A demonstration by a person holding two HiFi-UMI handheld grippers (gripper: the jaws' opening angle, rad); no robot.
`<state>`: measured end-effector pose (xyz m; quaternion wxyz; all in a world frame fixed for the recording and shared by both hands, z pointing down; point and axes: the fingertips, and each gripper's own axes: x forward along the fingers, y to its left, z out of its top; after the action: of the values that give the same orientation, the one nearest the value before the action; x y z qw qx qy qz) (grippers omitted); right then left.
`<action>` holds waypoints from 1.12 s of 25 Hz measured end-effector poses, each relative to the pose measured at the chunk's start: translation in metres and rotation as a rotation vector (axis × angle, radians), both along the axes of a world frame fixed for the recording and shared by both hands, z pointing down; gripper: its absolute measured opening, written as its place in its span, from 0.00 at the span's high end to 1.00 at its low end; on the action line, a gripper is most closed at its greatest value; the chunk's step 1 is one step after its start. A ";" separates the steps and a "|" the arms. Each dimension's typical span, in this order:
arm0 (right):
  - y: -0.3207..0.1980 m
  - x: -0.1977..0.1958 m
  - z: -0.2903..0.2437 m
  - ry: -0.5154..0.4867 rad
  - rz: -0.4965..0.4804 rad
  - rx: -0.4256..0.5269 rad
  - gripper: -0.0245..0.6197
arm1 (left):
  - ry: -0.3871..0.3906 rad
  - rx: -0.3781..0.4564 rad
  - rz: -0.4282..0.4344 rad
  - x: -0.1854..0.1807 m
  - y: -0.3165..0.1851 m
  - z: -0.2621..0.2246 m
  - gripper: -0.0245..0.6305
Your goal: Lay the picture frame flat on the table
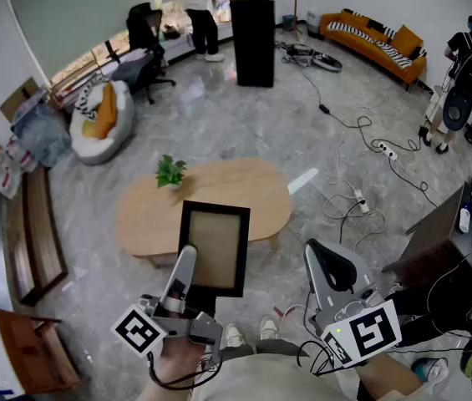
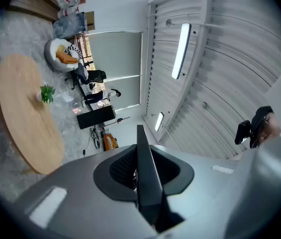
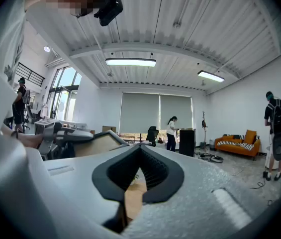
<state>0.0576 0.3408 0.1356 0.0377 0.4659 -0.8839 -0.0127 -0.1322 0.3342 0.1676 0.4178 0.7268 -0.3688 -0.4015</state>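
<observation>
The picture frame (image 1: pixel 215 245) has a black border around a tan panel. It hangs upright over the near edge of the oval wooden table (image 1: pixel 236 190). My left gripper (image 1: pixel 187 261) is shut on the frame's left border. In the left gripper view the frame (image 2: pixel 147 178) runs edge-on between the dark pads. The right gripper (image 1: pixel 327 267) hovers to the right of the frame, apart from it, shut with nothing in it. In the right gripper view its jaws (image 3: pixel 140 151) meet at the tips, and the frame (image 3: pixel 93 144) shows to the left.
A small potted plant (image 1: pixel 170 172) stands on the table's far left part. Cables and power strips (image 1: pixel 361 199) trail over the floor to the right. A wooden bench (image 1: pixel 35 232) runs along the left, and a black cabinet (image 1: pixel 253 38) stands behind the table. People stand at the back and far right.
</observation>
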 end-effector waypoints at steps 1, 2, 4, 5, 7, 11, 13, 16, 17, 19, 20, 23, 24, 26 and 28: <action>-0.002 -0.001 -0.003 0.004 0.008 0.021 0.96 | 0.020 -0.007 0.002 0.004 -0.004 0.003 0.83; -0.005 -0.001 -0.005 0.008 0.014 0.040 0.96 | 0.037 -0.013 0.003 0.008 -0.007 0.006 0.83; -0.008 -0.003 -0.008 0.010 0.013 0.063 0.96 | 0.063 -0.021 0.007 0.014 -0.013 0.009 0.83; -0.010 -0.003 -0.009 0.008 0.008 0.066 0.96 | 0.070 -0.024 0.009 0.017 -0.016 0.010 0.83; -0.013 0.000 -0.008 0.003 0.002 0.063 0.96 | 0.073 -0.033 0.015 0.022 -0.020 0.013 0.83; -0.023 0.014 -0.004 0.000 0.002 0.049 0.96 | 0.067 -0.055 0.016 0.028 -0.024 0.020 0.83; -0.026 0.020 -0.003 -0.001 0.002 0.048 0.96 | 0.066 -0.060 0.012 0.030 -0.025 0.023 0.83; -0.032 0.029 0.000 -0.007 -0.002 0.050 0.96 | 0.060 -0.066 0.004 0.036 -0.028 0.029 0.83; -0.034 0.031 0.001 -0.009 -0.005 0.050 0.96 | 0.062 -0.071 0.000 0.038 -0.029 0.032 0.83; -0.038 0.036 0.004 -0.009 -0.015 0.047 0.96 | 0.072 -0.079 -0.007 0.042 -0.032 0.036 0.83; -0.040 0.038 0.005 -0.008 -0.021 0.045 0.96 | 0.076 -0.080 -0.011 0.044 -0.033 0.039 0.83; -0.046 0.042 0.010 -0.012 -0.036 0.040 0.96 | 0.086 -0.082 -0.020 0.049 -0.037 0.042 0.83; -0.047 0.043 0.011 -0.013 -0.040 0.038 0.96 | 0.090 -0.083 -0.021 0.050 -0.039 0.043 0.83; -0.050 0.043 0.012 -0.014 -0.047 0.036 0.96 | 0.096 -0.088 -0.020 0.052 -0.041 0.043 0.83; -0.052 0.042 0.013 -0.017 -0.050 0.034 0.96 | 0.099 -0.091 -0.019 0.052 -0.044 0.045 0.83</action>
<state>0.0994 0.2886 0.1489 0.0218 0.4442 -0.8953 -0.0249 -0.0806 0.2905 0.2128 0.4641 0.6828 -0.3726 -0.4238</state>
